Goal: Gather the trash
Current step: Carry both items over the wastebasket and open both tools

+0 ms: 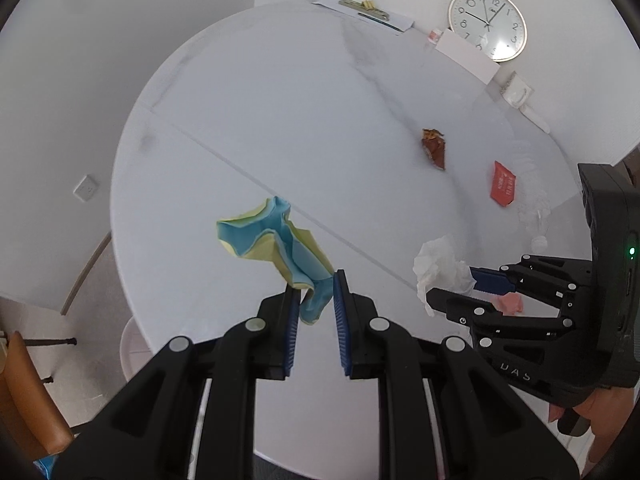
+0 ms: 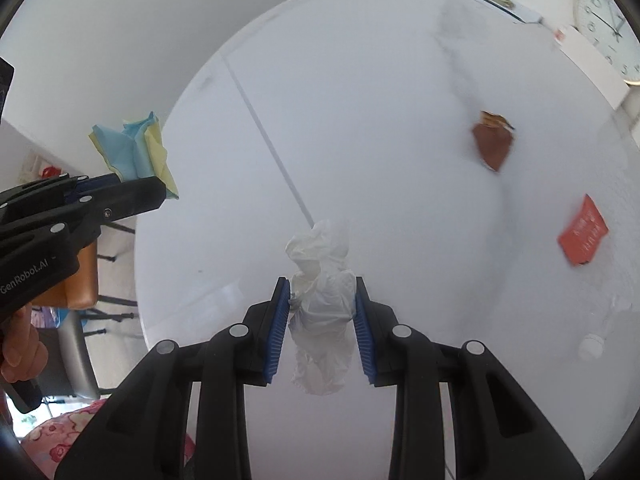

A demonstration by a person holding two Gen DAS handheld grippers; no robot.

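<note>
My left gripper [image 1: 316, 286] is shut on a crumpled blue and yellow paper [image 1: 276, 240], held above the round white table [image 1: 280, 120]. The same paper [image 2: 136, 152] shows at the left of the right wrist view, pinched in the left gripper [image 2: 160, 190]. My right gripper [image 2: 322, 300] is shut on a crumpled white tissue [image 2: 320, 304], also lifted off the table; it appears in the left wrist view as the white tissue [image 1: 440, 268] in the right gripper [image 1: 452, 284]. On the table lie a brown wrapper [image 1: 434, 148], a red packet [image 1: 503, 184] and a small pink scrap [image 1: 510, 304].
A wall clock [image 1: 487, 24], a white card [image 1: 466, 56] and clipped papers [image 1: 364, 10] sit at the table's far edge. A clear plastic bottle [image 2: 596, 340] lies at the right. A brown chair [image 1: 28, 392] stands left of the table, and a hand [image 2: 20, 356] grips the left tool.
</note>
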